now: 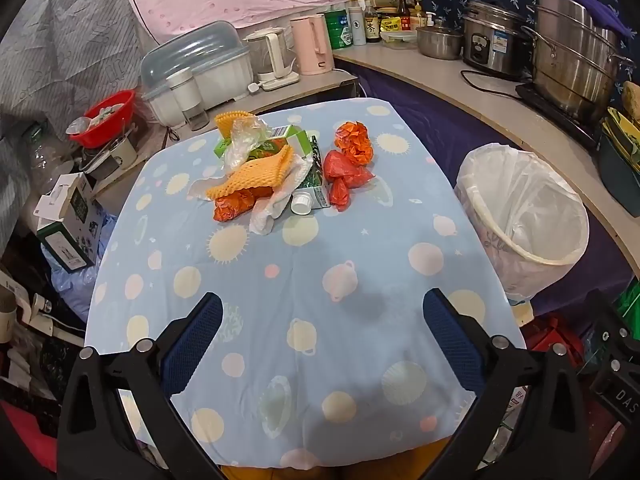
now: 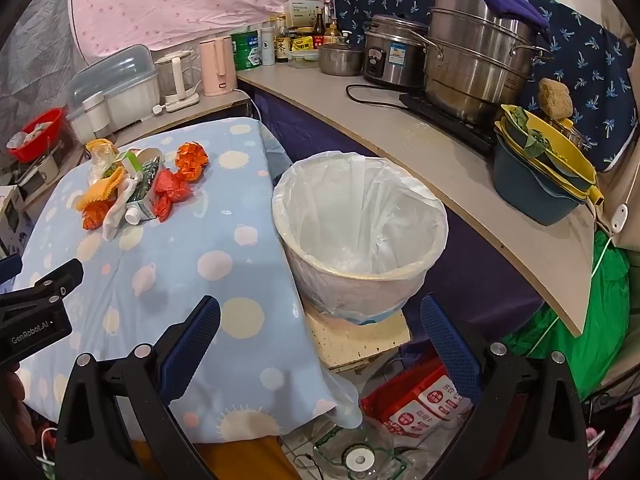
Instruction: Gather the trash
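A pile of trash lies at the far end of the blue patterned table point(image 1: 304, 320): an orange foam net point(image 1: 252, 174), a green carton with a white cap point(image 1: 314, 184), clear plastic point(image 1: 244, 140), white tissue point(image 1: 272, 204) and crumpled red-orange bags point(image 1: 352, 148). The pile also shows in the right wrist view point(image 2: 136, 184). A white-lined bin point(image 1: 524, 216) stands right of the table, also in the right wrist view point(image 2: 360, 232). My left gripper point(image 1: 322, 320) is open and empty over the near table. My right gripper point(image 2: 320, 320) is open and empty before the bin.
A curved counter point(image 2: 400, 132) behind the bin carries steel pots point(image 2: 476, 60), a rice cooker, bowls and bottles. Kettles and a dish box point(image 1: 196, 68) stand behind the table. Boxes point(image 1: 68, 220) crowd the left floor, red packets point(image 2: 424, 400) the floor below the bin.
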The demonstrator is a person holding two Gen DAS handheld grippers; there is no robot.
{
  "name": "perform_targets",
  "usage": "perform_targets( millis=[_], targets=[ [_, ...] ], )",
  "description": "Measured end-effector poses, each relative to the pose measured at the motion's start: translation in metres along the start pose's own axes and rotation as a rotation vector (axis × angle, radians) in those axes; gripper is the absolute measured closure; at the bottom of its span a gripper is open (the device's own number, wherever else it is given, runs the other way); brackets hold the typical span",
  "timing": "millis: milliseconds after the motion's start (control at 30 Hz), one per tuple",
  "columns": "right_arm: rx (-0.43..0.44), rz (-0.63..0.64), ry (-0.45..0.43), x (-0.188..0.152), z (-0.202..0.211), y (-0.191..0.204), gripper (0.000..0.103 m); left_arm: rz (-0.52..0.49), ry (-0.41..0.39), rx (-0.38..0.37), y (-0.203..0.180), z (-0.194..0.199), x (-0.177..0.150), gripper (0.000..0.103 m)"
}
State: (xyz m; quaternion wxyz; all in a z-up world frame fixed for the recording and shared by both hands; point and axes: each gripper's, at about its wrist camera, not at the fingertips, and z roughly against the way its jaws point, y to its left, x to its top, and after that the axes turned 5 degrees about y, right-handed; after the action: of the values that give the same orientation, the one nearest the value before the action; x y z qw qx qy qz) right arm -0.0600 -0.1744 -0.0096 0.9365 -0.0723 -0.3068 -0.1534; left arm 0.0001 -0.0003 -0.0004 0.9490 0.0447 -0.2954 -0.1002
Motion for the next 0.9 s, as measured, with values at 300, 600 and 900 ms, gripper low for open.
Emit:
perform_targets(
  millis=[300, 600, 900],
  targets=[
    [0.006, -0.005, 0.004, 0.002, 0.0, -0.006, 0.007, 0.0, 0.007, 0.005, 0.0, 0.0, 0.0, 0.007],
    [0.005, -0.003, 0.006, 0.002, -0.003, -0.006, 0.007, 0.001, 0.011, 0.005, 0.0, -0.001, 0.0, 0.007],
    [0.007, -0.003, 0.01, 0.003, -0.004, -0.005, 0.007, -0.001, 0.015, 0.009, -0.009, -0.003, -0.001, 0.007]
  ],
)
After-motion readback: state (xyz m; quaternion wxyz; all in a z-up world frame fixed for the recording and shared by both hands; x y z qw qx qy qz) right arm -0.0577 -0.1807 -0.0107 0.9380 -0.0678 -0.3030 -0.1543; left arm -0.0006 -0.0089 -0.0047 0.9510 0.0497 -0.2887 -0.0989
